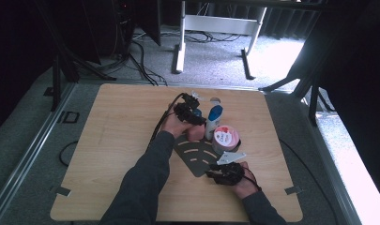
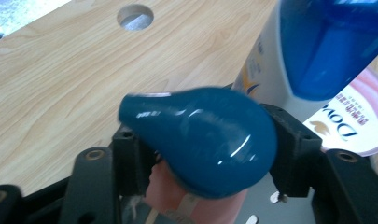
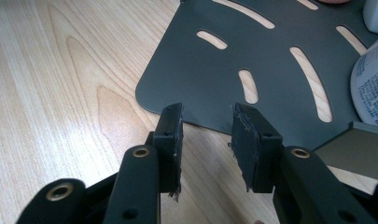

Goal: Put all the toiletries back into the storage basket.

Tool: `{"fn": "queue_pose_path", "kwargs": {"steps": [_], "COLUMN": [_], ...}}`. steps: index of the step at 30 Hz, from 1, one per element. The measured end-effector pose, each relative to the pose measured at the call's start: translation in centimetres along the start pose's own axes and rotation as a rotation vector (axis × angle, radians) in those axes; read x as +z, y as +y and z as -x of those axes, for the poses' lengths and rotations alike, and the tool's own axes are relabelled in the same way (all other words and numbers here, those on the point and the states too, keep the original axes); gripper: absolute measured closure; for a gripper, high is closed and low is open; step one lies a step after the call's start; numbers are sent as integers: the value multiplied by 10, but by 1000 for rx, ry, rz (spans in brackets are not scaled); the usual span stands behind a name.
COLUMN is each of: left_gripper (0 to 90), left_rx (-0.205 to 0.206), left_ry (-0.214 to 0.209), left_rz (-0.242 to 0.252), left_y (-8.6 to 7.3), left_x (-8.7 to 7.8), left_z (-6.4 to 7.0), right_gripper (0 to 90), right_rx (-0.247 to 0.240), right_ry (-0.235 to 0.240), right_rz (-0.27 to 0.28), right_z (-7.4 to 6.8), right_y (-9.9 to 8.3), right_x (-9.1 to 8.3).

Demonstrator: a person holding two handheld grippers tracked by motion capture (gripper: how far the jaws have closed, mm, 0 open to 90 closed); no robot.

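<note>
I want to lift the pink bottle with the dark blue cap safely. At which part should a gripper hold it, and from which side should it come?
Hold the pink bottle at its neck, just under the dark blue cap, as the left gripper does now. The cap is wider than the neck, so it probably stops slipping. Come from the person's side: the white bottle and the pink tub stand close on the other side.

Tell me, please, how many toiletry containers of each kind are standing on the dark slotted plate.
Pink bottle with a teal cap, clamped in the left hand-held gripper: 1
White bottle with a blue cap: 1
Round pink-lidded tub: 1
Total: 3, all on the slotted plate.
</note>
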State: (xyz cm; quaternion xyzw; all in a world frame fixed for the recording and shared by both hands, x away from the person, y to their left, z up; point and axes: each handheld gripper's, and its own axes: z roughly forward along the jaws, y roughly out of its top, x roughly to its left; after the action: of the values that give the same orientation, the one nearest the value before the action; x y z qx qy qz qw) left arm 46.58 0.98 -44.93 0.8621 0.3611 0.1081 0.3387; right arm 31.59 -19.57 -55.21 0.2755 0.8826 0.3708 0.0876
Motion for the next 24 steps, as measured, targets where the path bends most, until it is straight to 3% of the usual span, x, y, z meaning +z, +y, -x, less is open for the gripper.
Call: {"fn": "queue_pose_path", "kwargs": {"steps": [11, 20, 24], "left_gripper": [360, 360, 359], "left_rx": [13, 68, 72], "left_ry": [8, 28, 37], "left_rz": [-17, -45, -34], "left_y": [-8, -17, -24], "left_x": [-11, -23, -29], "left_z": [-1, 5, 4], "right_gripper": [635, 629, 626], "right_rx": [0, 1, 2], "right_ry": [-1, -2, -1], "right_rz": [0, -1, -1], "right_z": [0, 0, -1], "right_y": [0, 0, 0], "right_x": [0, 0, 0]}}
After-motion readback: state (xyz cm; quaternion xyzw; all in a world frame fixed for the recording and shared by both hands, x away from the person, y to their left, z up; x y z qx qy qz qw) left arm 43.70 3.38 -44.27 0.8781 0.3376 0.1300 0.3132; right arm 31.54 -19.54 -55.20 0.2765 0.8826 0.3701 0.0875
